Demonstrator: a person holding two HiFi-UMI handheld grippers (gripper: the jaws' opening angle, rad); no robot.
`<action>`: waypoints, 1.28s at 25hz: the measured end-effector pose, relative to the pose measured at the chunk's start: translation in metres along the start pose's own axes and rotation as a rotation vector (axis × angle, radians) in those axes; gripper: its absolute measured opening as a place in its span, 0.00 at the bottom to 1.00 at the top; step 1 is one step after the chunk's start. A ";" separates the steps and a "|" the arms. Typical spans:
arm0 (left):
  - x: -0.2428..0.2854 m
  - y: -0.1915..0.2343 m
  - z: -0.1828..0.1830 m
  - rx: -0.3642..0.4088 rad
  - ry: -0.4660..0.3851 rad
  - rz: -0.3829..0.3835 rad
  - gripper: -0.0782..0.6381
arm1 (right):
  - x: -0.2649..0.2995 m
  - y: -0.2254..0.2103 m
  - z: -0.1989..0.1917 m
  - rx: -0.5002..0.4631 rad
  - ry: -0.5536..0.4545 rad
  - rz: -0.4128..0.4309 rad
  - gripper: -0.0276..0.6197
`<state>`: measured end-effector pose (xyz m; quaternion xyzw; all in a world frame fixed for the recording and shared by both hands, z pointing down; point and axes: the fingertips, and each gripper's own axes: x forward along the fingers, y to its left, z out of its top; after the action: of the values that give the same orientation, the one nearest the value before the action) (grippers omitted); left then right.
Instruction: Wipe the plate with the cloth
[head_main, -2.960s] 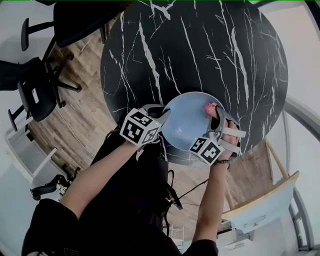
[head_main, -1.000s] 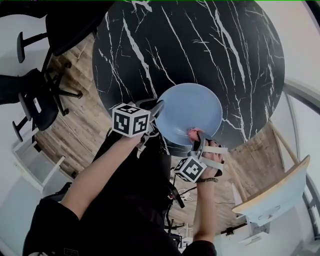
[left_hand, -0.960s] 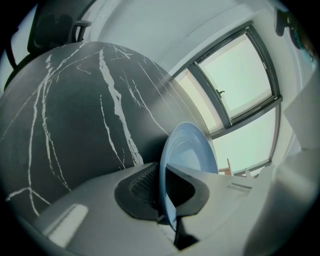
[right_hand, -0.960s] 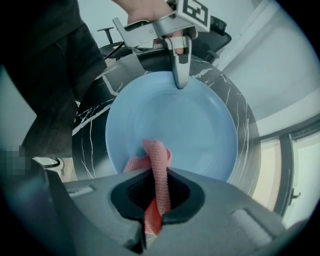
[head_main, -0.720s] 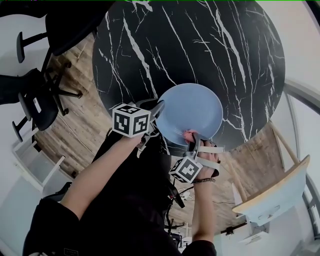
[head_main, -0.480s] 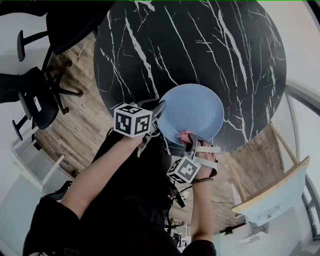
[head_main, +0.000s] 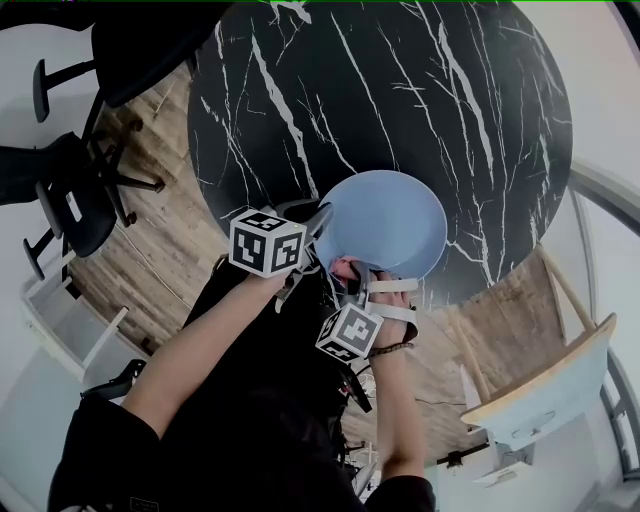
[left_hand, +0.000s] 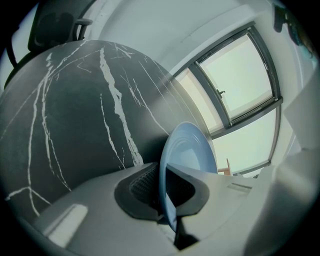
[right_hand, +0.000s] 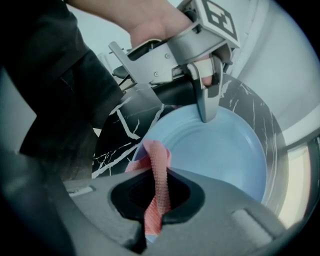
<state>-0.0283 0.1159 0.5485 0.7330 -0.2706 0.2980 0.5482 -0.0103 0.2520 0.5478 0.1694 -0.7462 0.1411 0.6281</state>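
**Two grippers, one blue plate (head_main: 392, 222)**

The left gripper (left_hand: 162, 196) has its jaws clenched on the plate's left rim, holding it over the near edge of the black marble desk (head_main: 400, 90). The right gripper (right_hand: 155, 202) grasps a pink cloth (right_hand: 158, 172) at the plate's near rim.

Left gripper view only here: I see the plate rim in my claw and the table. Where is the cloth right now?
Observer: The pink cloth is pinched in the right claw, sticking out past its tips.
Operator: Is it over the plate?
Observer: Only at the edge. In the head view the right claw sits at the plate's lower-left rim, not over the middle.
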 end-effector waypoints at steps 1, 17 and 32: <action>0.000 0.000 0.000 0.000 0.000 0.001 0.14 | 0.000 -0.001 0.004 0.001 -0.007 0.005 0.06; -0.001 -0.001 -0.002 0.019 0.013 -0.009 0.14 | 0.005 -0.025 0.045 0.043 -0.101 -0.009 0.06; 0.000 -0.003 -0.004 0.067 0.049 -0.042 0.13 | 0.011 -0.060 0.058 0.135 -0.152 -0.079 0.06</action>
<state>-0.0267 0.1202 0.5475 0.7491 -0.2315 0.3132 0.5358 -0.0382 0.1726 0.5480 0.2509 -0.7733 0.1531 0.5618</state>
